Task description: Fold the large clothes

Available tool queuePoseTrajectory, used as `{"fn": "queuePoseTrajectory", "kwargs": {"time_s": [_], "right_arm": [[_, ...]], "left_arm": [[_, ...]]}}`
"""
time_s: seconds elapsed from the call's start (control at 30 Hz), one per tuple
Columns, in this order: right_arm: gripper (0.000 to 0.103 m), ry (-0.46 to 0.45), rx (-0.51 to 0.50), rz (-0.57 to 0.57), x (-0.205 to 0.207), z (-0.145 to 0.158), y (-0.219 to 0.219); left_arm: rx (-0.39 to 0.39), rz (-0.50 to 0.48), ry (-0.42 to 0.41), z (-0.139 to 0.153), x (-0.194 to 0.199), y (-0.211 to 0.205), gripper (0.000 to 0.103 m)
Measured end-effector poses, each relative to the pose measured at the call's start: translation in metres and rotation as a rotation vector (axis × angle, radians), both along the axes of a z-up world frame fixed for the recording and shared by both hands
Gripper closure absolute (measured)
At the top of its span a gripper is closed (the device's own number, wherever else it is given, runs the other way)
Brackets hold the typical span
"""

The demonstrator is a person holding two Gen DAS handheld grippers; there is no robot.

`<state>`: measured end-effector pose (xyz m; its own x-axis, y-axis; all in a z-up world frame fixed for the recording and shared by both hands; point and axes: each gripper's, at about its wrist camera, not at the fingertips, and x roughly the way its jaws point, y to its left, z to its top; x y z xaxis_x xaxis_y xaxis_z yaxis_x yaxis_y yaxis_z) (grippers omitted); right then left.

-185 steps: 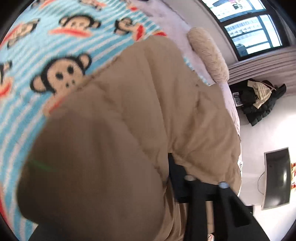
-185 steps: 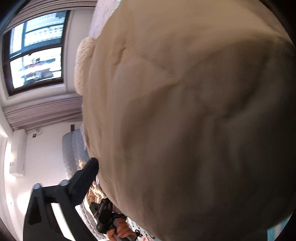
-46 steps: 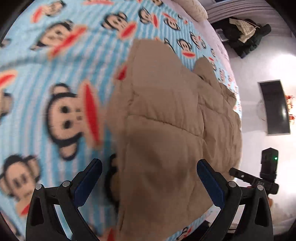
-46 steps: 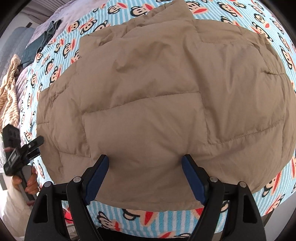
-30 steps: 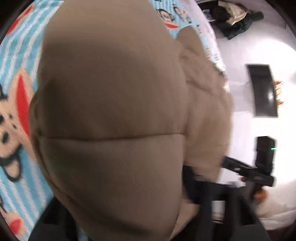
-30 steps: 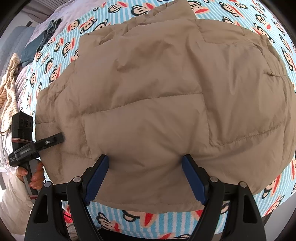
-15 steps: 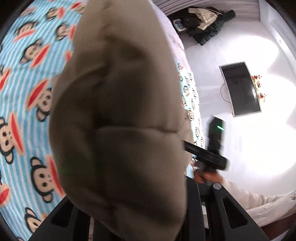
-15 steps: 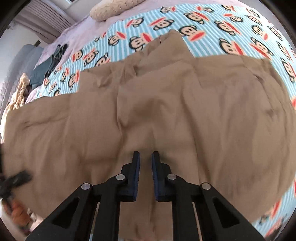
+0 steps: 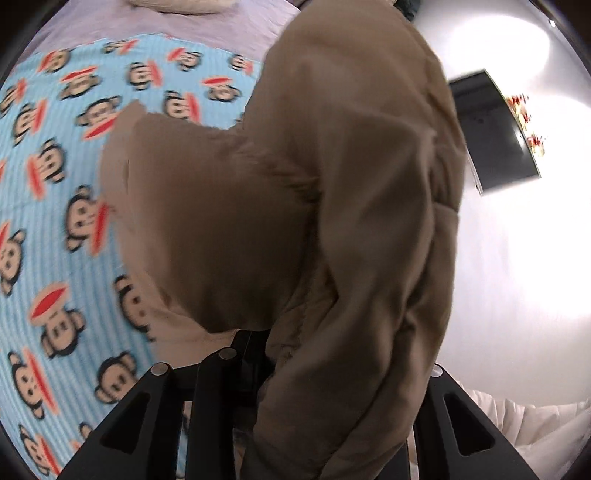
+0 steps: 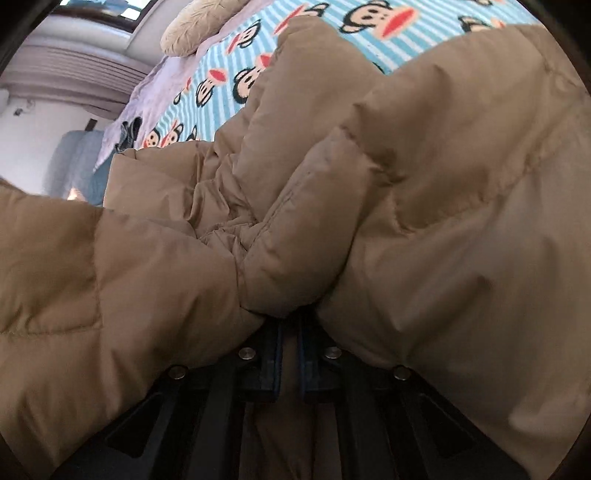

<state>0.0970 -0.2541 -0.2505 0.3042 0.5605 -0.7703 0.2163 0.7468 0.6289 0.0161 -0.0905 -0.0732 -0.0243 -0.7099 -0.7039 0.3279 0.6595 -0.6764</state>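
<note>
A tan quilted puffer jacket [image 9: 332, 192] hangs bunched in front of the left wrist camera, lifted above the bed. My left gripper [image 9: 255, 343] is shut on the jacket's fabric, which drapes over and hides its fingertips. In the right wrist view the same jacket [image 10: 443, 184] fills most of the frame in puffy folds. My right gripper [image 10: 290, 325] is shut on a fold of the jacket, its blue-padded fingers nearly touching.
The bed is covered by a blue striped monkey-print blanket [image 9: 55, 184], also in the right wrist view [image 10: 229, 62]. A cream pillow [image 10: 192, 29] lies at the bed's head. A dark wall-mounted screen [image 9: 495, 129] hangs on the white wall. Dark clothes [image 10: 127, 133] lie at the bed's edge.
The right gripper has closed on the jacket's edge and lifted it. The left gripper has raised its held part higher, so the jacket now hangs bunched instead of lying flat.
</note>
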Motion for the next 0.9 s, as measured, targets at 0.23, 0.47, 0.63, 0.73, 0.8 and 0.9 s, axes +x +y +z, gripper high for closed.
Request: {"fn": "queuePoseTrajectory", "kwargs": {"time_s": [0.23,0.47,0.63,0.73,0.8,0.9], "right_arm": [[0.095,-0.055,-0.03,-0.16,-0.061,0.044,-0.092],[0.094,-0.024,-0.067,-0.308,-0.129,0.049,-0.154],[0.093,0.01,-0.115,-0.345,-0.162,0.056,-0.179],[0.068,-0.003,-0.138,-0.365,-0.184,0.071,-0.183],[0.037,-0.057,-0.124,-0.38,-0.199,0.087,-0.187],[0.032,-0.157,-0.078,-0.343,-0.215,0.113,-0.173]], "left_arm": [[0.055,-0.165,-0.027,-0.009,-0.002,-0.087,0.073],[-0.033,-0.254,0.039,-0.054,0.002,-0.172,0.028],[-0.025,-0.233,0.035,-0.073,0.004,-0.211,0.026],[-0.008,-0.224,0.024,-0.079,0.004,-0.221,0.019],[0.015,-0.224,0.018,-0.078,0.002,-0.231,0.019],[0.026,-0.224,0.017,-0.075,-0.003,-0.232,0.019]]}}
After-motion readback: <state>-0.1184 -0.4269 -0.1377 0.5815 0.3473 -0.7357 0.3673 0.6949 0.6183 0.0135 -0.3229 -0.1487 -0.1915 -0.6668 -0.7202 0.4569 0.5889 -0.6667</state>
